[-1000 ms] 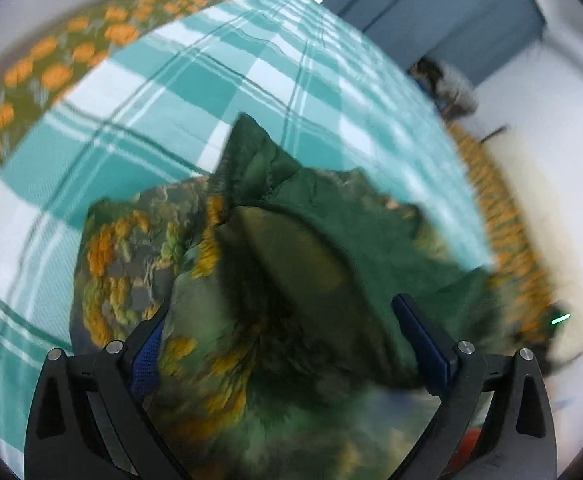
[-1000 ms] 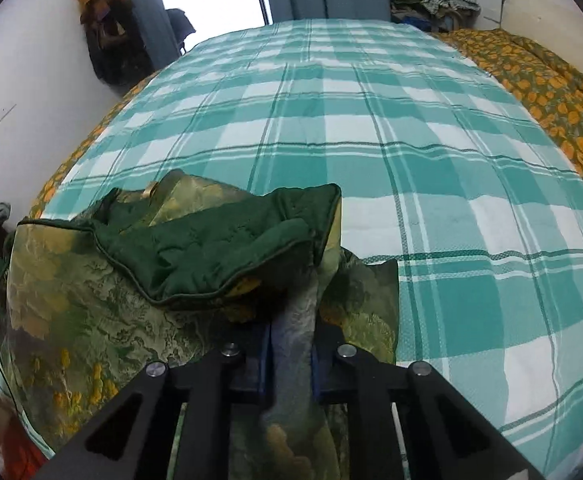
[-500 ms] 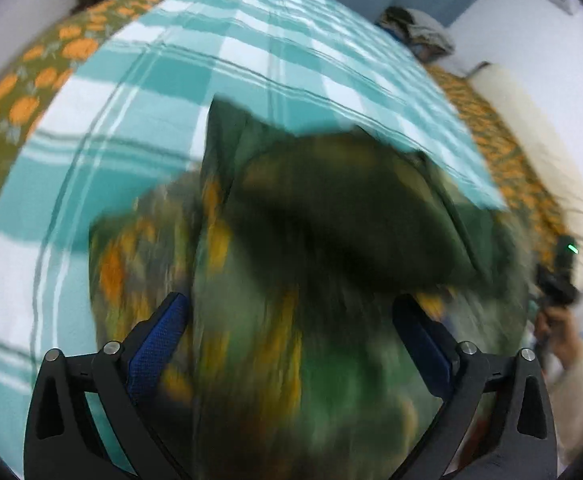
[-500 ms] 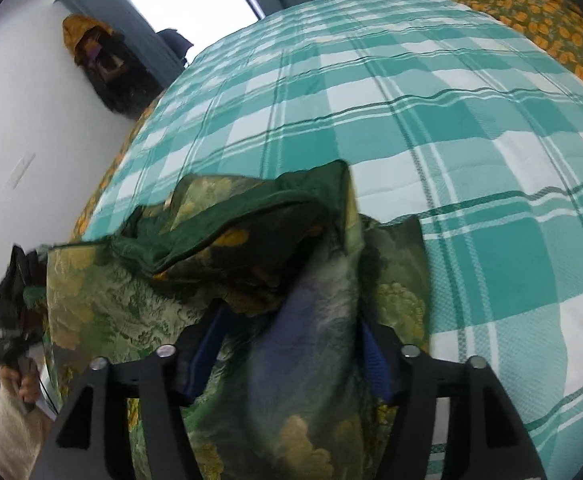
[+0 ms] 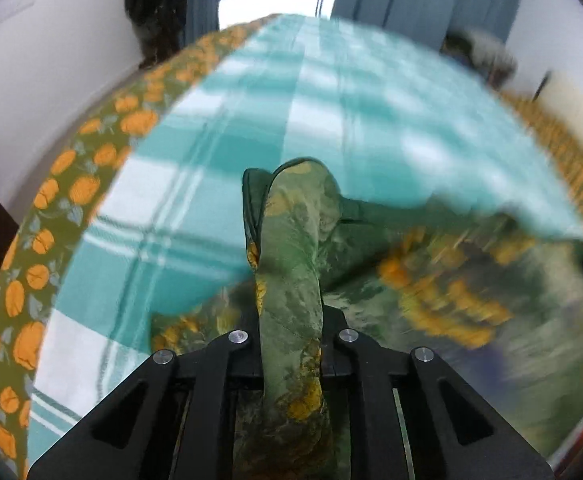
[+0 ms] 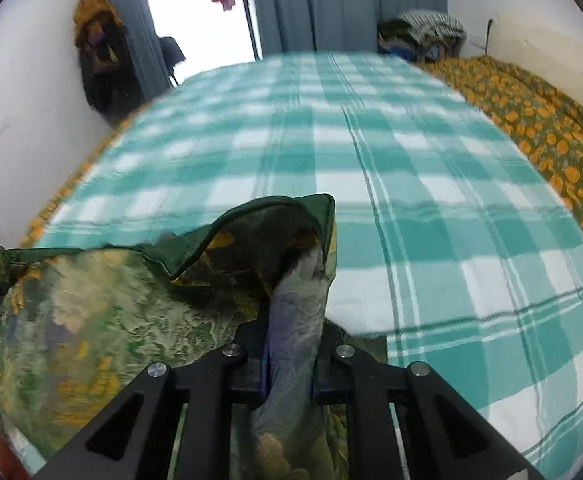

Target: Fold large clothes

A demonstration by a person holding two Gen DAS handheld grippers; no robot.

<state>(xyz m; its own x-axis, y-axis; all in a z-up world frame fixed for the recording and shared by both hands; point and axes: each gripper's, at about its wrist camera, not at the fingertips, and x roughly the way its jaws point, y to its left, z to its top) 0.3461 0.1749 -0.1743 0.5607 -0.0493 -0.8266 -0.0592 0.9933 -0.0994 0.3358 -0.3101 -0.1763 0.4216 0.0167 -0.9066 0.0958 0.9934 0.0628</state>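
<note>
Covering the whole bed (image 6: 371, 168) is a teal checked sheet, and on its near edge lies the green flowered garment (image 6: 103, 320), bunched and partly lifted. It looks soft, light and a little slippery, so corners or hems are probably the best hold. Left gripper (image 5: 291, 340) and right gripper (image 6: 291, 340) each have jaws clenched on a fold of it.

Garment (image 6: 103, 320) green, yellow-orange floral brocade; bedspread (image 6: 411, 208) teal-white plaid; blanket (image 6: 539, 120) olive, orange pumpkins.
</note>
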